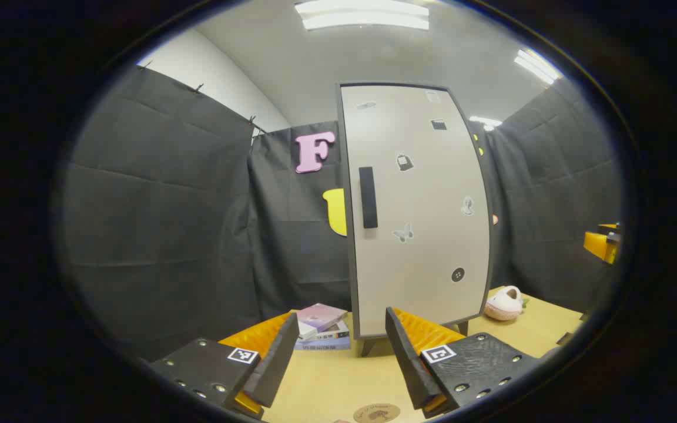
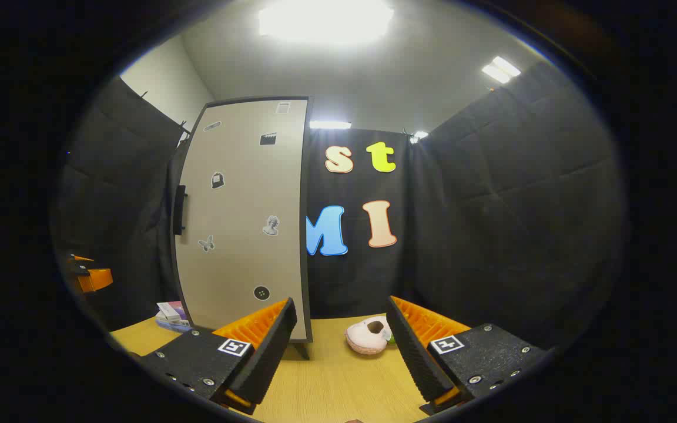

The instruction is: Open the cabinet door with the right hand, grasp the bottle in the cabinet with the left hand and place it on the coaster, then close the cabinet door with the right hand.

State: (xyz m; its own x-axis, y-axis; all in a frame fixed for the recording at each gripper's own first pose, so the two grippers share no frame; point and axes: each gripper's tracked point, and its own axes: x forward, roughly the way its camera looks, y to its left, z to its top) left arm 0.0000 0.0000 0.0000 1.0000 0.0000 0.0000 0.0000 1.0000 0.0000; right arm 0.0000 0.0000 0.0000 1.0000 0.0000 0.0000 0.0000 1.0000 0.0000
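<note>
Left gripper nearest, jaws spread, nothing between them; coaster on the table just below its fingertips. Cabinet stands behind, door closed, handle on its left edge. Books left of cabinet foot, plush slipper right. Right gripper spread, empty, right of cabinet. Bottle unseen behind the shut door.

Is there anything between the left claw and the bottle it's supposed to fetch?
Yes, the cabinet door is shut, so the bottle behind it can't be seen or reached. The open left claw hangs over the table in front of the door, and the open right claw has not yet taken the dark handle.
</note>
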